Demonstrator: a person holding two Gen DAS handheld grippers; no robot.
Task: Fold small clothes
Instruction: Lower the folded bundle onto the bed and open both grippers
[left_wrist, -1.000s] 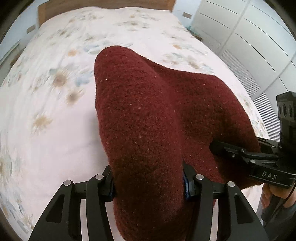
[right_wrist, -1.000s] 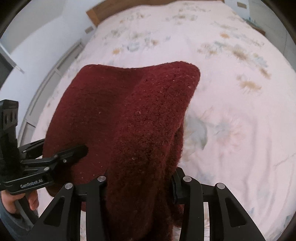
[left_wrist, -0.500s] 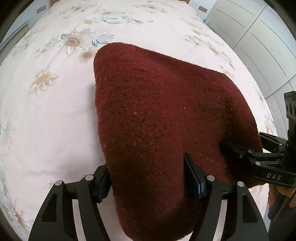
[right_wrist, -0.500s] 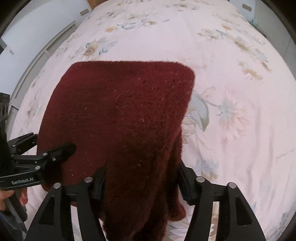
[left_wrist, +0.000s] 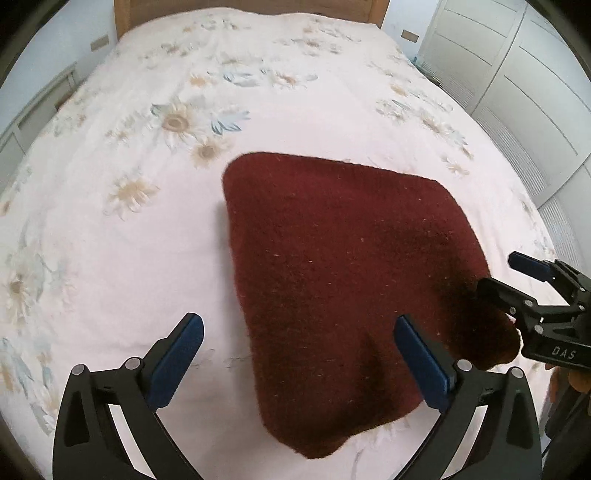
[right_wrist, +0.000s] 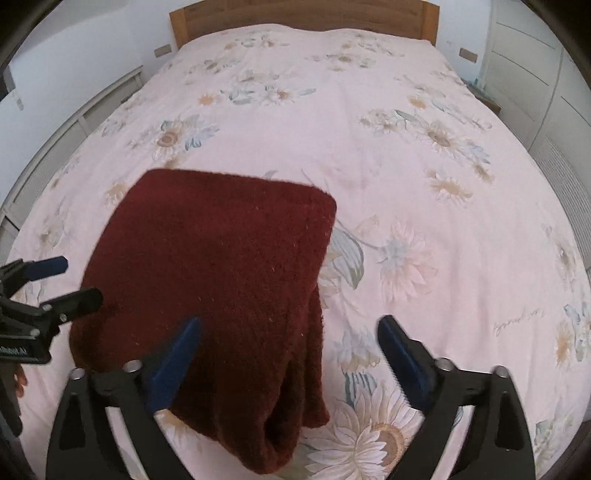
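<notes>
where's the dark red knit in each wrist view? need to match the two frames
Left wrist: dark red knit lies centre-right, reaching the lower edge.
Right wrist: it lies centre-left, near end between the open fingers.
Shared landmark: the wooden headboard at the top of both views.

Both grippers are spread wide with nothing between the fingers. The left gripper (left_wrist: 295, 354) sits low in its own view, blue pads (left_wrist: 177, 360) facing inward at roughly 7 and 5 o'clock. The right gripper (right_wrist: 290, 354) looks the same in its view, fingers parted. Each one shows up in the other's camera too: the right gripper at about 3 o'clock in the left view, the left one at about 9 o'clock in the right view, both with fingers apart.
</notes>
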